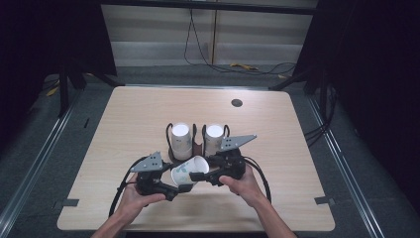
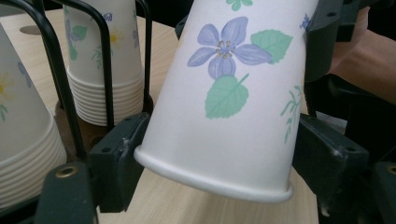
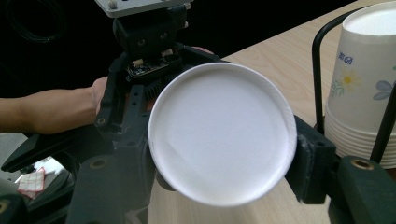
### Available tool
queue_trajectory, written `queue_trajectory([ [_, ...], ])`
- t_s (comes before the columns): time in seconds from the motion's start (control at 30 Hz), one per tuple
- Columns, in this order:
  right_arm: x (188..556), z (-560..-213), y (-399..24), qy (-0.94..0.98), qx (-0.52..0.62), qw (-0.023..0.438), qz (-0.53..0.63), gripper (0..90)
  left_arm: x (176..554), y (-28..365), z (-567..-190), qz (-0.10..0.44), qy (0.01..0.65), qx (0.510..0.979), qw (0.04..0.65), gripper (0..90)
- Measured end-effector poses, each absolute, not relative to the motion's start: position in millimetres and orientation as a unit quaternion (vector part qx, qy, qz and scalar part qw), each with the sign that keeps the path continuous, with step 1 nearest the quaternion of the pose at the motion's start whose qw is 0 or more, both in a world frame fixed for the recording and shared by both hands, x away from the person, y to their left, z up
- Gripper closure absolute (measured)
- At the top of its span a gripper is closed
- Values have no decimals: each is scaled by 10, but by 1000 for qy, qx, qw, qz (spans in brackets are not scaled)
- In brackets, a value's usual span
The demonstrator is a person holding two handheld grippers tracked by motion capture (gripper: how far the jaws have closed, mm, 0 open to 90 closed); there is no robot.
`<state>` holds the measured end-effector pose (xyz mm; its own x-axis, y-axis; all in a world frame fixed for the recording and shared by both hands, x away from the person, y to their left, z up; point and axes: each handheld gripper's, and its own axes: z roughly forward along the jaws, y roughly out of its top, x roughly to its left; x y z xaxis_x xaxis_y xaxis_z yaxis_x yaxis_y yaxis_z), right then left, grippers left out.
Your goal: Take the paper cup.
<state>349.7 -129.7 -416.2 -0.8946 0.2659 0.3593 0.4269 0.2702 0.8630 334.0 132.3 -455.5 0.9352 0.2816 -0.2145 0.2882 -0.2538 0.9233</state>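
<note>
A white paper cup (image 1: 188,170) with blue flowers and green leaves lies tilted between my two grippers near the table's front. My left gripper (image 1: 179,184) is shut on it close to the rolled rim, and its jaws press both sides of the cup (image 2: 224,93) in the left gripper view. My right gripper (image 1: 203,168) comes from the opposite side and is shut on the cup's base end. In the right gripper view the round white base (image 3: 222,133) faces the camera between the two black jaws. A hand holds the left gripper behind it.
Just behind the held cup, a black wire holder (image 1: 170,130) carries two stacks of upside-down cups, one left (image 1: 181,140) and one right (image 1: 214,139). The wooden table (image 1: 124,124) has a dark cable hole (image 1: 236,103) at the back right. Cables (image 1: 237,67) lie on the floor beyond.
</note>
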Motion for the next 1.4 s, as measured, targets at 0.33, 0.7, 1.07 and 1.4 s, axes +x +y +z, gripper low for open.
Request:
queue_trajectory([
  [0.33,3488,-4156,-1297,-796,-217,64,-561,295,3337,1341,-4539,-7,173,793,584,276],
  [0.7,3494,-4150,-1338,-791,-229,59,-564,204,3338,1376,-4525,-5,178,811,557,272],
  [1.07,3486,-4172,-1381,-808,-233,48,-538,178,3373,1413,-4492,9,184,825,534,273],
  [1.4,3445,-4233,-1407,-830,-228,46,-507,187,3340,1338,-4504,26,171,857,486,271],
])
